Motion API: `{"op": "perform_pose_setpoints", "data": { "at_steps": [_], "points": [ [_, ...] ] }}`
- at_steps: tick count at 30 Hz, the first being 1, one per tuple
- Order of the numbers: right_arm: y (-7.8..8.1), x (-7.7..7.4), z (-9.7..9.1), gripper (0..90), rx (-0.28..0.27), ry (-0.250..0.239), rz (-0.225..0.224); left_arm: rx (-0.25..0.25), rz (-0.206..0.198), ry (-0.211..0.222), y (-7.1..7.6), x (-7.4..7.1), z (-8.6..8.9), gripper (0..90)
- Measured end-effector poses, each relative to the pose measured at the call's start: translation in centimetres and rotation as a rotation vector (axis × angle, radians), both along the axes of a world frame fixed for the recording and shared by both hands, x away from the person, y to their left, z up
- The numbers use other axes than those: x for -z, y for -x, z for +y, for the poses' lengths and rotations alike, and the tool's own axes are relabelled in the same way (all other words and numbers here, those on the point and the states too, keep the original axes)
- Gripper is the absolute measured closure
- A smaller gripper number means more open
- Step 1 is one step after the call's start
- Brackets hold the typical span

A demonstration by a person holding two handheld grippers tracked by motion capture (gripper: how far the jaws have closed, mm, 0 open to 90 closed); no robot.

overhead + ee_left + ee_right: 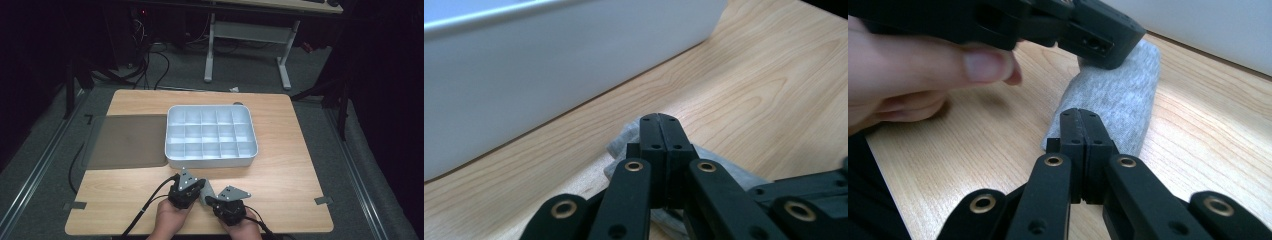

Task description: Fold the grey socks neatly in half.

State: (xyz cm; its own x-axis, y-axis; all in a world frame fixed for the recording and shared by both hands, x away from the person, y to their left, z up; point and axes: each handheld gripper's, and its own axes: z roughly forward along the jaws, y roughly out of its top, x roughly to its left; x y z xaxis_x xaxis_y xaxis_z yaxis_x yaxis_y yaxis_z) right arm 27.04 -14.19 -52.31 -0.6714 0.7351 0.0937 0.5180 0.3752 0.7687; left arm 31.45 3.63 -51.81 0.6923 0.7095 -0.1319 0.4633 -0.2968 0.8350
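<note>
From the high view we see a pale wooden table (280, 150) with rounded corners and a fine straight grain. A shallow white plastic organiser tray (210, 159), rectangular with rounded corners and moulded into a grid of small square compartments, sits at mid-table. A flat, matte grey-brown mat (127, 141) lies just beside its left wall. Near the front edge, our left gripper (199, 189) and right gripper (210, 201) meet over a small grey folded cloth (207, 192), each one black, angular and topped by a grey three-cornered plate, with cables trailing back past the hands.

In the left gripper view, the two black jaws are pressed flat together with no gap, their hard plastic faces dotted with screw holes and the linkage arms carrying brass-ringed pivots. The soft, heathered grey cloth (621, 142) lies under and just behind the tips, rumpled on the wood; we cannot tell whether any fabric is pinched. The smooth white wall of the tray (549, 70) rises close behind, and the table's grain (764, 100) runs in wavy bands.

In the right gripper view, the jaws are likewise clenched tight on each other, tips resting at the near end of the cloth (1118, 105), a knit, melange-grey roll lying lengthwise on the table. The left gripper's blocky black tip (1100, 42) presses on its far end, beside the left hand (913, 75)
</note>
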Motion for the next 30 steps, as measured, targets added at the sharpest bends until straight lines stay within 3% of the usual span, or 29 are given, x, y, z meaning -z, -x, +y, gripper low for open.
{"op": "perform_pose_setpoints", "data": {
  "at_steps": [5,8,14,18,22,25,28,30],
  "points": [
    [-0.2,0.3,0.2,90.0,-0.012,0.003,0.010,-0.002,-0.023,-0.029,0.6,0.3,-0.2,90.0],
    [-0.3,0.1,0.1,90.0,-0.009,-0.014,0.012,0.000,-0.009,-0.012,0.4,0.8,0.0,90.0],
    [-1.0,-1.2,-1.3,75.2,0.048,-0.096,0.008,0.001,-0.009,-0.001,0.4,1.0,0.1,90.0],
    [-2.1,-1.3,-1.5,63.6,0.090,-0.121,0.062,0.001,-0.005,0.006,0.5,1.1,0.3,90.0],
    [-3.0,-0.3,-1.0,54.3,0.102,-0.123,0.131,0.003,0.004,0.018,0.4,1.1,0.4,90.0],
    [-3.3,0.1,-0.9,47.6,0.118,-0.125,0.155,-0.003,0.027,0.043,0.3,1.1,0.7,90.0],
    [-3.5,0.3,-0.7,46.2,0.118,-0.125,0.189,-0.004,0.036,0.057,0.2,1.0,1.0,90.0],
    [-3.6,0.4,-0.6,46.6,0.108,-0.118,0.189,-0.012,0.029,0.064,0.1,0.9,1.3,89.9]
  ]
}}
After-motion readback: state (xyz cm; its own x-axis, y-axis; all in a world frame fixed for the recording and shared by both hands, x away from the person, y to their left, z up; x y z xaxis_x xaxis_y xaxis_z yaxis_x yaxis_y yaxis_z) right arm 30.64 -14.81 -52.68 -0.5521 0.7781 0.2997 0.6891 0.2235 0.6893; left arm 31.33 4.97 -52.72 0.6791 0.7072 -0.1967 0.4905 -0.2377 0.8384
